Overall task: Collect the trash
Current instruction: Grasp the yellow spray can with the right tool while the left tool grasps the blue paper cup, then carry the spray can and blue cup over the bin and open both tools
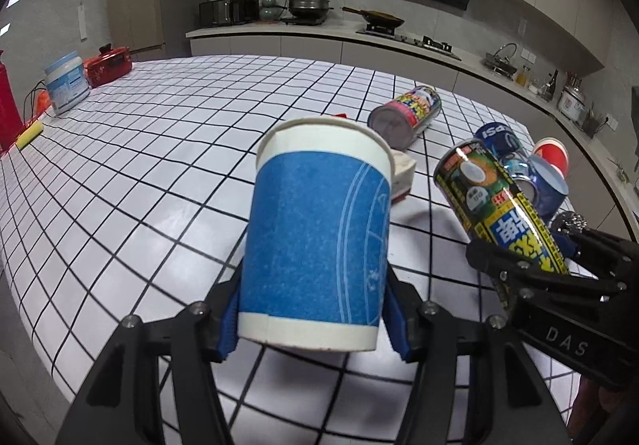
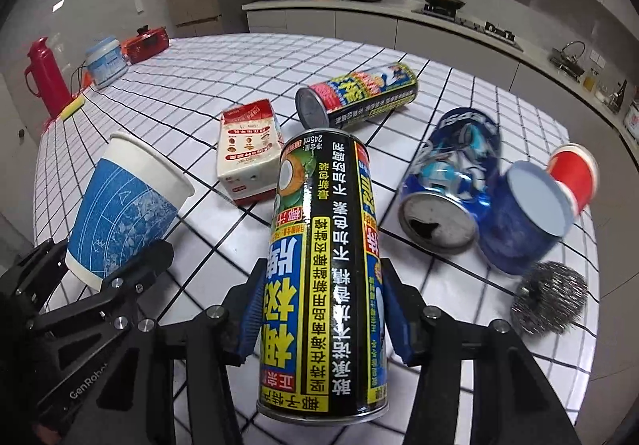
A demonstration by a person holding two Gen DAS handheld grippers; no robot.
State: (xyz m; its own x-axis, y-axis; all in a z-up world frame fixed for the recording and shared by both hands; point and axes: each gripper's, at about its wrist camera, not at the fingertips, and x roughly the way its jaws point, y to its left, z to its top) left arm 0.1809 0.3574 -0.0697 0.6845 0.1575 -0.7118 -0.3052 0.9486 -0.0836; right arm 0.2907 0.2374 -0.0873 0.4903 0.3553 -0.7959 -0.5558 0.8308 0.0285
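- Left wrist view: left tool [image 1: 313, 319] clamps the blue paper cup [image 1: 317, 233] near its base, lifted above the counter [image 1: 159, 165]; harder squeezing could crush it loose.
- Right wrist view: right tool [image 2: 319, 319] grips the tall can [image 2: 325, 277] low down, so it might tip or slip.

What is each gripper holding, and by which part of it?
The left gripper clamps the blue paper cup by its lower sides, near the base. The right gripper clamps the black-and-yellow can across its lower body.
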